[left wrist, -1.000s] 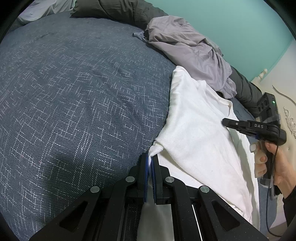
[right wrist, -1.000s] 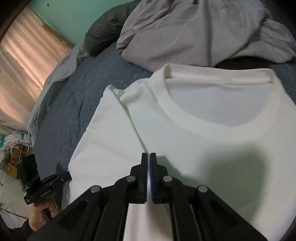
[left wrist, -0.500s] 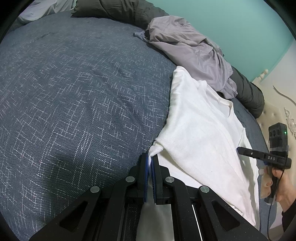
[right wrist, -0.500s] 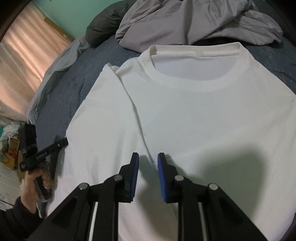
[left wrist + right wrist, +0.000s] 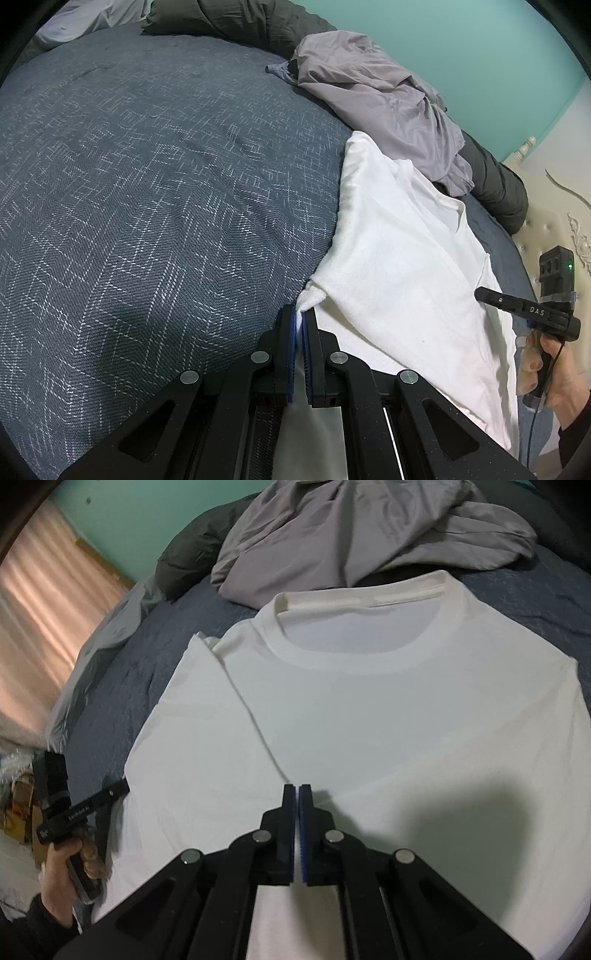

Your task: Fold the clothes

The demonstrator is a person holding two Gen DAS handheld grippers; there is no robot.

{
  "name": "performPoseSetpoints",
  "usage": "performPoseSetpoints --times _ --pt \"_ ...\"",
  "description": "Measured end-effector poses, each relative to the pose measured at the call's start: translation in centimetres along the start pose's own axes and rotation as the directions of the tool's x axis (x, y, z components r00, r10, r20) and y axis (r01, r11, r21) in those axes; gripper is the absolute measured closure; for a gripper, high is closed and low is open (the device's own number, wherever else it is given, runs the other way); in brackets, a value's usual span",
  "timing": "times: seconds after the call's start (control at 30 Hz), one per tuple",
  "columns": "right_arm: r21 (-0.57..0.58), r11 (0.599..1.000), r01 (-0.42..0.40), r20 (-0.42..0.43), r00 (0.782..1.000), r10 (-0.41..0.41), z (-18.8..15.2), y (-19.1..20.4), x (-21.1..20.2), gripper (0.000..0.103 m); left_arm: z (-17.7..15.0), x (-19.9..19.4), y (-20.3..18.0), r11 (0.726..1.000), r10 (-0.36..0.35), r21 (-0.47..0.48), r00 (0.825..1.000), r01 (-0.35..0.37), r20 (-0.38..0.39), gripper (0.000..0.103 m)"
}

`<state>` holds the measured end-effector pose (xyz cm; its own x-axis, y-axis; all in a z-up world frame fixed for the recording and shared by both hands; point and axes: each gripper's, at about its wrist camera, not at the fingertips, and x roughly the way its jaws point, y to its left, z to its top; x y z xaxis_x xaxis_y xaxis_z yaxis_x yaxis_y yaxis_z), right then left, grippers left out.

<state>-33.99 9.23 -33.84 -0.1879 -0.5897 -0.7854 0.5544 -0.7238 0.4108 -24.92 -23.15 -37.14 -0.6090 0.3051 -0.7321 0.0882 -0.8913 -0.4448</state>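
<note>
Blue bed (image 5: 147,192) bears my white T-shirt (image 5: 369,720), one side folded in; left tongs (image 5: 299,317) pinch its corner, right tongs (image 5: 297,794) pinch its fold; further folds remain.

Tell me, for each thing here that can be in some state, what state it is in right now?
Left gripper: jaws shut on a corner of the white cotton T-shirt.
Right gripper: jaws shut on the T-shirt's fabric.
White cotton T-shirt: spread flat on the bed, one side folded inward, collar open.
Crumpled grey garment: unfolded, heaped beyond the collar.
Dark blue woven bedspread: laid out.
</note>
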Motion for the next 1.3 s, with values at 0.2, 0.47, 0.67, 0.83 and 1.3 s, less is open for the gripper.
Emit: performPoseSetpoints --times 0.2,0.47,0.67,0.83,1.3 --pt "-0.017 1.0 0.018 -0.024 1.0 -0.019 -2.5 -1.2 -2.3 0.091 0.0 0.0 0.0 1.0 -0.001 -0.001 1.0 0.001 -0.001 0.099" --pt "-0.014 1.0 0.025 -0.013 1.0 -0.025 -3.5 -1.6 -2.6 0.101 0.0 -0.1 -0.1 1.0 0.004 0.002 1.0 -0.004 -0.001 0.099" --pt "-0.01 1.0 0.028 -0.001 1.0 -0.028 -4.1 -2.0 -2.8 0.101 0.0 -0.2 -0.1 1.0 0.005 0.004 1.0 -0.005 -0.001 0.099" --pt "0.005 0.999 0.033 0.004 0.999 -0.033 -4.7 -2.4 -3.5 0.101 0.0 -0.2 0.0 1.0 0.003 0.004 1.0 -0.003 -0.001 0.099" --pt "0.017 0.999 0.039 -0.062 0.997 -0.038 -10.4 -4.6 -7.0 0.1 0.0 -0.2 0.0 1.0 0.005 0.004 1.0 -0.005 -0.004 0.099"
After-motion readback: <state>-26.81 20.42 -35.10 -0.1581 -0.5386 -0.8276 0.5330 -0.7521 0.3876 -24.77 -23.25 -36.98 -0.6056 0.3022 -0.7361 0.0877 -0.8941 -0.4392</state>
